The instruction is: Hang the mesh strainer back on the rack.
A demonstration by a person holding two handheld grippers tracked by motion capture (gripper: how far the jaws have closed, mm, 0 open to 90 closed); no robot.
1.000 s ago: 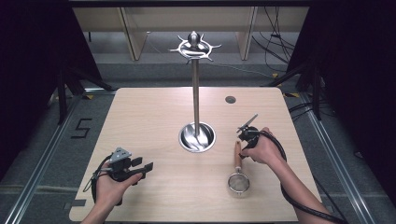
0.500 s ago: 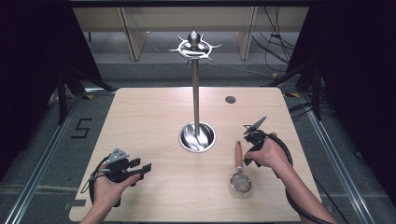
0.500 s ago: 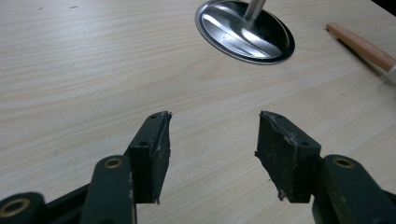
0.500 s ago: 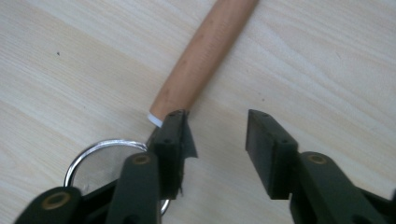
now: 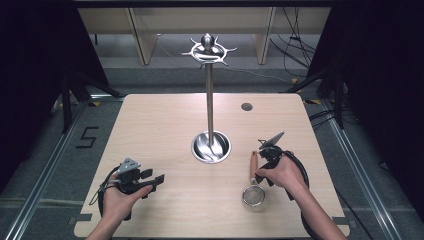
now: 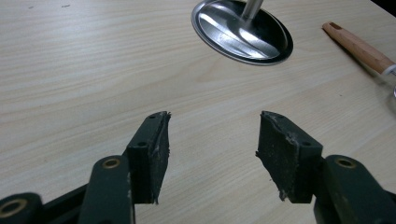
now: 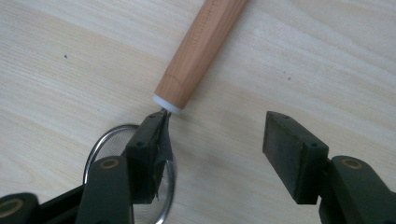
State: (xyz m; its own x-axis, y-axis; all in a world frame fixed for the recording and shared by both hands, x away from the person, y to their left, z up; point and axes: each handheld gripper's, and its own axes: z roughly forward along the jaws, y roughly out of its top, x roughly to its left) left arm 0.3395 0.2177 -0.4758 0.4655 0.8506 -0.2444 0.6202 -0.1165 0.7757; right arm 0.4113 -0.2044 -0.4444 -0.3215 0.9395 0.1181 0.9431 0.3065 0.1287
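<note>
A small wire-mesh strainer with a wooden handle [image 5: 253,181] is seen lying flat on the light wooden worktop [image 5: 165,120] toward its near right corner. The right gripper [image 7: 215,130] is held just above it, jaws spread wide and empty. The left gripper [image 6: 212,140] is held near the near left corner, jaws likewise wide apart. A tall steel stand with a round dished base [image 5: 210,125] is set at the worktop's centre.

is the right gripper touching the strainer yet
Cannot tell. In the right gripper view the open right gripper hangs over the strainer, one jaw overlapping its rim, height unclear.
</note>
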